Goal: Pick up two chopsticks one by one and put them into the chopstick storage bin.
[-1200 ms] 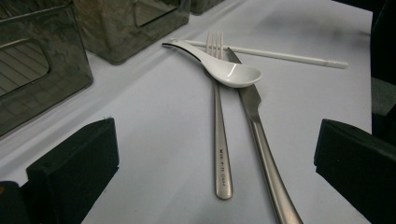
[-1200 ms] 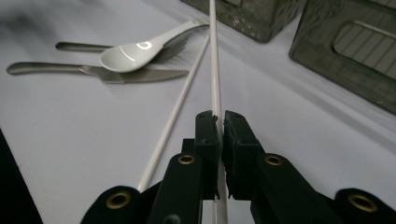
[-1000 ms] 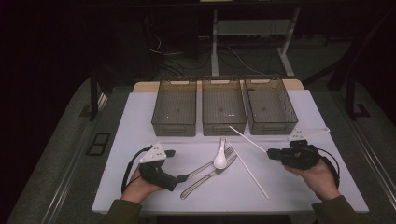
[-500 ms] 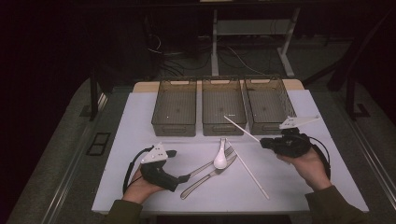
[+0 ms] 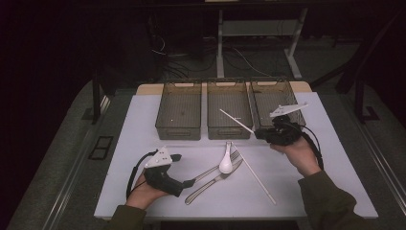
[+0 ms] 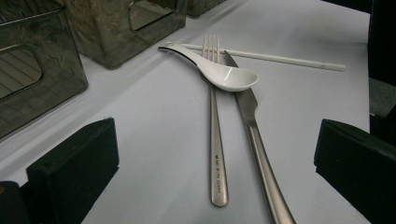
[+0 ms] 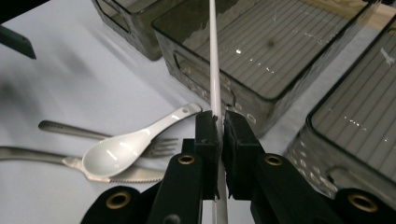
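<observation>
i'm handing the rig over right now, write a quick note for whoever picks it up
Right gripper: shut on a white chopstick, lifted over the middle bin.
Left gripper: open, low on the table, facing the cutlery pile.
On the white tabletop: fork and knife side by side, white spoon across them, second chopstick beside them.
The left bin, middle bin and right bin look empty.
Nothing binned yet. Probably left: sort everything into the bins.

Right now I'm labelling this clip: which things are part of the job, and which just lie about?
In play: right gripper shut on a white chopstick; three bins; second chopstick; spoon; fork; knife; open left gripper.
Lying about: floor cables.
</observation>
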Demonstrator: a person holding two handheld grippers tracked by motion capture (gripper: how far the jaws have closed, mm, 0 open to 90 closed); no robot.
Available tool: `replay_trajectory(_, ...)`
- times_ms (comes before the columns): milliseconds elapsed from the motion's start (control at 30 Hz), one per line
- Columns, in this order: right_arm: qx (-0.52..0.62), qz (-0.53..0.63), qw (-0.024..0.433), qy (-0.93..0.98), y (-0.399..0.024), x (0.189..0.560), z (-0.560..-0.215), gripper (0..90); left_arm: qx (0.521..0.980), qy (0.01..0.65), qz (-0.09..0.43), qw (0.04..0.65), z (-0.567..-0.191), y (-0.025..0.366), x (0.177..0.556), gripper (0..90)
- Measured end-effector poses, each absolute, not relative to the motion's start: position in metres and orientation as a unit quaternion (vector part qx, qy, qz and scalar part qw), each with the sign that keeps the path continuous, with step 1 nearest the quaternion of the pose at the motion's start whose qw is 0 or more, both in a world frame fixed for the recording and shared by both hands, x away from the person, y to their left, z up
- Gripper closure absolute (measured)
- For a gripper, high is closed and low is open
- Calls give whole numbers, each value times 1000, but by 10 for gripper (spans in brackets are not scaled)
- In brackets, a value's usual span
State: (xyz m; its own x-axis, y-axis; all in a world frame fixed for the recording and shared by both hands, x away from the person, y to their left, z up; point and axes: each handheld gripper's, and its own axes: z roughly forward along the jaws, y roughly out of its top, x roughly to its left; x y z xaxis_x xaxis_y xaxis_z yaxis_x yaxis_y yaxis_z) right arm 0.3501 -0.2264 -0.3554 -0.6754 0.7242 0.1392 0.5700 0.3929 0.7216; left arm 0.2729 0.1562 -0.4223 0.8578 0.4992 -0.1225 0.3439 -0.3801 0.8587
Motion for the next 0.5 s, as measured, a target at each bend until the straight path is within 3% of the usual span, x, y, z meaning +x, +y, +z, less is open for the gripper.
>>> replay_trajectory(500, 390, 377, 105, 833, -184, 385, -341, 846, 827, 256, 79, 494, -423, 156, 273, 0)
